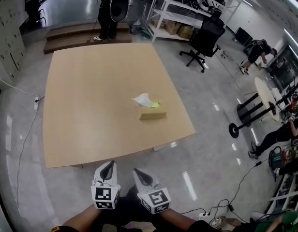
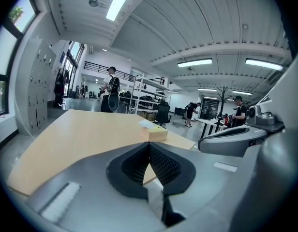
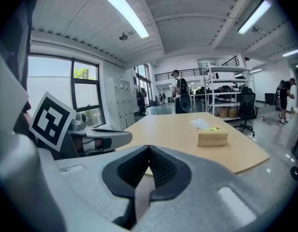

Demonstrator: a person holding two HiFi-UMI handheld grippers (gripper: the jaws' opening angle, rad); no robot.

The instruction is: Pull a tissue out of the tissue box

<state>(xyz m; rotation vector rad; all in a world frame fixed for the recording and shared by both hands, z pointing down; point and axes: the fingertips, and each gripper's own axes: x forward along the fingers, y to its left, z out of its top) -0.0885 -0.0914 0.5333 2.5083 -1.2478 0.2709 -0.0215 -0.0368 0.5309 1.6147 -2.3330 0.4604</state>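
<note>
We find the tissue box (image 1: pixel 153 114) standing on the table (image 1: pixel 86 95), at about 1 o'clock from both grippers. A white tissue (image 1: pixel 142 100) stands up out of its top slot, leaning toward 10 o'clock; nothing touches it. The left gripper (image 1: pixel 109 164) and the right gripper (image 1: pixel 139 171) sit side by side at 6 o'clock in the head view, short of the table's near edge and well apart from the tissue box. Each gripper's own view shows its jaws pressed together with nothing between them; both are closed and empty.

We judge the task to be at its opening step: the approach, with no grasp yet made. The next move calls for one gripper, probably the right as the nearer, to travel forward over the table toward 1 o'clock, part its jaws, and close on the free upper fold of the tissue. The other may need to steady the tissue box, since it looks light and could lift with the pull
</note>
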